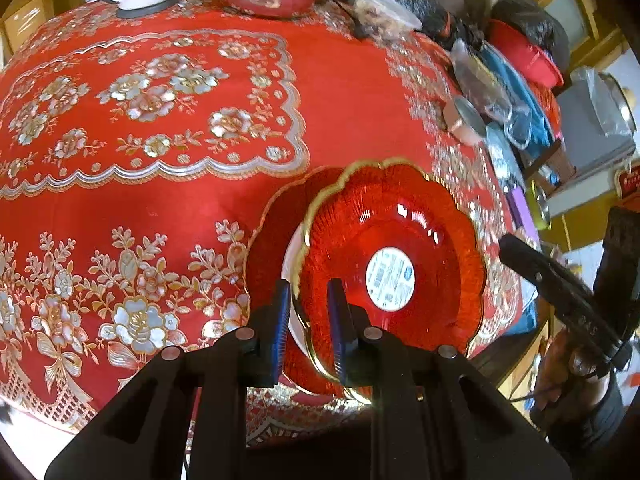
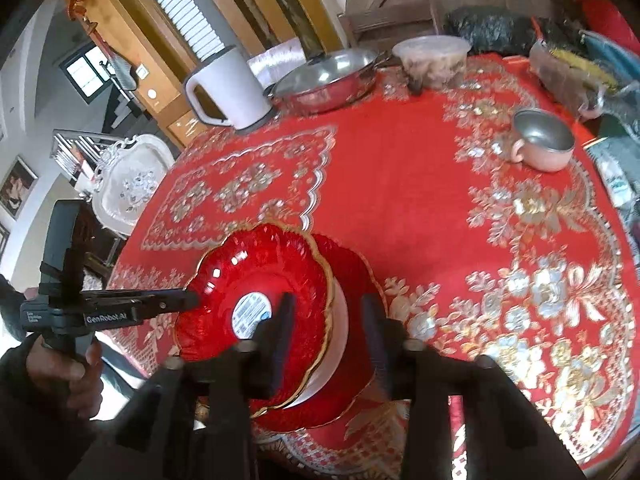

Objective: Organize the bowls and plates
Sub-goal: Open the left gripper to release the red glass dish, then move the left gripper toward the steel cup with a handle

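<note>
Both wrist cameras look forward and down, close over the surface [image 1: 168, 208]. They share the red bowl [image 1: 396, 248] and kettle [image 2: 236, 88].

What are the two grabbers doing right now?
Left gripper: fingers closed on the rim of the red bowl.
Right gripper: open, holding nothing, hovering over the stack.

- Middle of the table [image 2: 400, 200] is wide open, easy pass.
- Far edge is blocked: kettle [image 2: 228, 88], lidded pan [image 2: 324, 80], tub [image 2: 434, 60].
- Metal cup [image 2: 542, 140] and bags [image 1: 504, 92] crowd the right side.
</note>
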Demonstrator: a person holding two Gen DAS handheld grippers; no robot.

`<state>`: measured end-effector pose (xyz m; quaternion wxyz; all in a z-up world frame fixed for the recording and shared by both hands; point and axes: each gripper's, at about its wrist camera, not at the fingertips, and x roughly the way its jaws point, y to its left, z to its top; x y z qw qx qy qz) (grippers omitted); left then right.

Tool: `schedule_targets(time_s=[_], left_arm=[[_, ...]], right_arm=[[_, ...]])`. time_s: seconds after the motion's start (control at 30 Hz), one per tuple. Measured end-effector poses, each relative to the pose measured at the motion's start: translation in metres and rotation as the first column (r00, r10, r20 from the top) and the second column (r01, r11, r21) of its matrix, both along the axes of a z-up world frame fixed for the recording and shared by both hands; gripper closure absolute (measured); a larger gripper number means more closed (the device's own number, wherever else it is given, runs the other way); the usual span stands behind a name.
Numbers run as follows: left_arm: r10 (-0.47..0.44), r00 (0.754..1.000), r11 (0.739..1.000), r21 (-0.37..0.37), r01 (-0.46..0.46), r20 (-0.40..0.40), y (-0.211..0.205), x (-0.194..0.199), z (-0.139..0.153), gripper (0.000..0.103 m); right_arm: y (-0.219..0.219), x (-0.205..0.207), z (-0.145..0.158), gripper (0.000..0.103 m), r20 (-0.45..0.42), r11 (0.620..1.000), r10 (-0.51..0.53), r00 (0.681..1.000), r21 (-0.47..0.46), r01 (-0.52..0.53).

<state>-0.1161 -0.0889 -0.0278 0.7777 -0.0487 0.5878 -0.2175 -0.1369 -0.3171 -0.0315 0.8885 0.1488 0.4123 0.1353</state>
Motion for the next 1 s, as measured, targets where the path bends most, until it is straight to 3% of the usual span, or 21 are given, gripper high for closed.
schedule_targets(time_s=[0.07, 0.13, 0.27, 0.47, 0.67, 0.83, 1.0], left_arm=[[0.031, 0.999, 0.999, -0.014, -0.031, 0.025, 0.006, 0.003, 0.004, 0.042], [0.047, 0.997, 0.999, -0.029, -0.046, 0.059, 0.009, 0.005, 0.009, 0.034], [0.054, 0.996, 0.998, -0.048, -0.051, 0.07, 0.013, 0.011, 0.012, 0.034], [0.093, 0.991, 0.988, -0.134, -0.08, 0.094, 0.023, 0.034, 0.029, 0.033], [0.151, 0.977, 0.974, -0.193, -0.121, 0.153, 0.015, 0.054, 0.069, 0.031], [0.144, 0.98, 0.965, -0.236, -0.109, 0.135, -0.035, 0.045, 0.09, 0.031], [0.053, 0.994, 0.96, -0.279, -0.024, 0.099, -0.127, 0.021, 0.094, 0.031]], right_arm=[[-0.004, 0.0, 0.004, 0.045, 0.009, 0.999, -0.031, 0.999, -0.017, 0.031], [-0.009, 0.0, 0.006, 0.042, 0.018, 0.999, -0.049, 0.999, -0.015, 0.049], [-0.027, -0.002, 0.009, 0.027, 0.031, 0.991, -0.134, 0.991, 0.006, 0.134], [-0.058, -0.007, 0.009, 0.026, -0.008, 0.971, -0.235, 0.972, 0.038, 0.235], [-0.091, -0.016, 0.029, 0.026, 0.047, 0.959, -0.277, 0.96, -0.047, 0.279], [-0.124, -0.004, 0.039, 0.026, 0.075, 0.957, -0.266, 0.961, -0.1, 0.273], [-0.164, 0.014, 0.04, 0.026, 0.078, 0.968, -0.21, 0.975, -0.124, 0.218]])
